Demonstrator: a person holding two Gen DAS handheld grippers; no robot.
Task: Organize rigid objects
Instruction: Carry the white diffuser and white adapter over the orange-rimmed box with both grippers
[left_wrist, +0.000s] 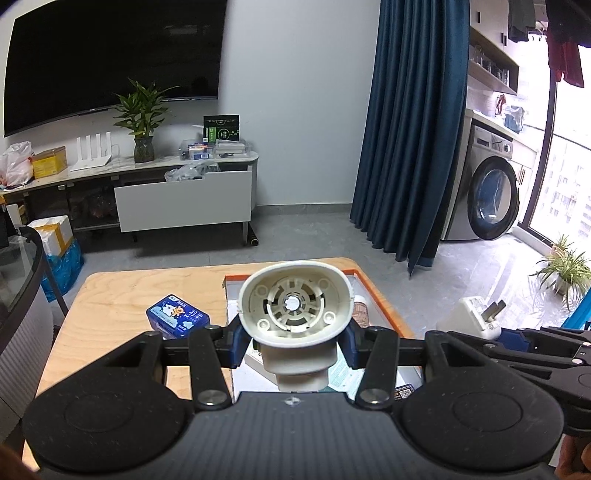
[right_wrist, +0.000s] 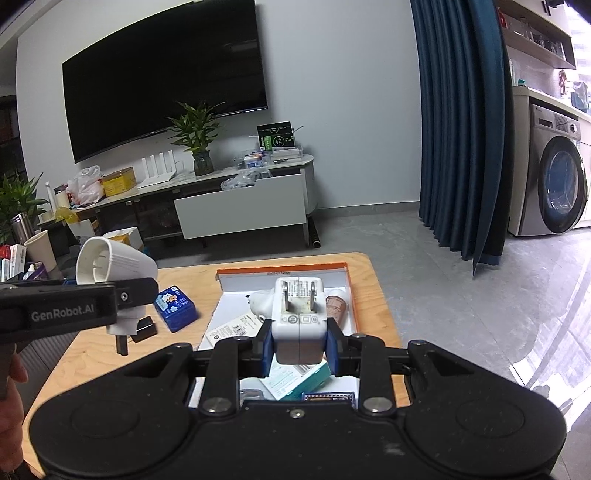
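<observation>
My left gripper (left_wrist: 293, 345) is shut on a cream plastic funnel-shaped part (left_wrist: 295, 308), open end facing the camera, held above the wooden table (left_wrist: 110, 295). It also shows in the right wrist view (right_wrist: 114, 267). My right gripper (right_wrist: 299, 349) is shut on a white plug adapter (right_wrist: 298, 317), prongs up, above the orange-rimmed white box (right_wrist: 280, 266). The adapter also shows in the left wrist view (left_wrist: 471, 317). The box holds a small brown-labelled bottle (right_wrist: 335, 304), a white object (right_wrist: 260, 301), cartons and cards.
A blue tin (left_wrist: 179, 315) lies on the table left of the box, also in the right wrist view (right_wrist: 175, 308), with a small black block (right_wrist: 144, 328) beside it. A TV stand (left_wrist: 184, 192), curtain (left_wrist: 406, 129) and washing machine (left_wrist: 491, 192) are behind.
</observation>
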